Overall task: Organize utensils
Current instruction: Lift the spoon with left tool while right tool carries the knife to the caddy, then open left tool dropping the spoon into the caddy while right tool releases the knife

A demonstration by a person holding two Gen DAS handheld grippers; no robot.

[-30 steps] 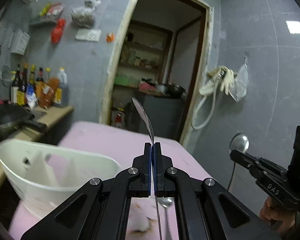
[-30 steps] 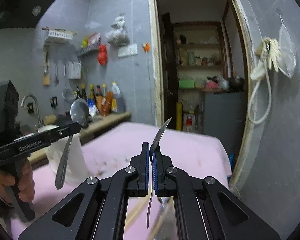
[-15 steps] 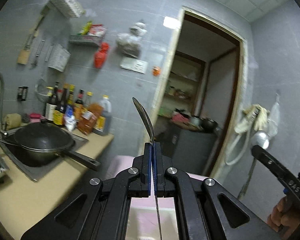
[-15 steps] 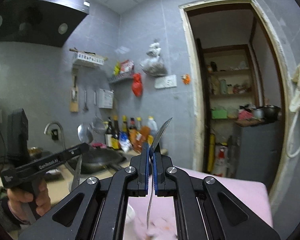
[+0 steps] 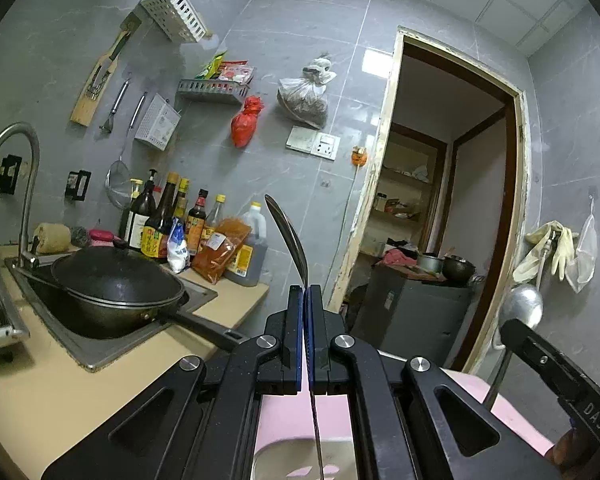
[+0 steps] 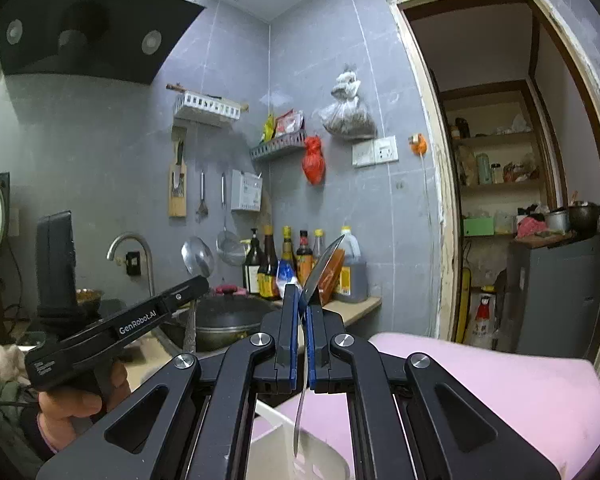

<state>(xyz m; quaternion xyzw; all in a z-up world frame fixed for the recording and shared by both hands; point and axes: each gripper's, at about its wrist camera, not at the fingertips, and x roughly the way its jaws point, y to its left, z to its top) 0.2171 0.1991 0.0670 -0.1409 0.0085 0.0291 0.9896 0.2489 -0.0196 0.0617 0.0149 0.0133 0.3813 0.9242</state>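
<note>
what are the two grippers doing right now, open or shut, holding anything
left gripper: shut on a spoon, bowl end up.
right gripper: shut on a second spoon, bowl end up.

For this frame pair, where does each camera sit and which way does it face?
Left wrist: on the left hand-held gripper, level, facing the wok and doorway; it clamps a spoon; right hand-held gripper at right edge.
Right wrist: on the right hand-held gripper, level, facing the same wall; its own spoon; left hand-held gripper and hand at left.
Shared: bottles, red bag, doorway.
</note>
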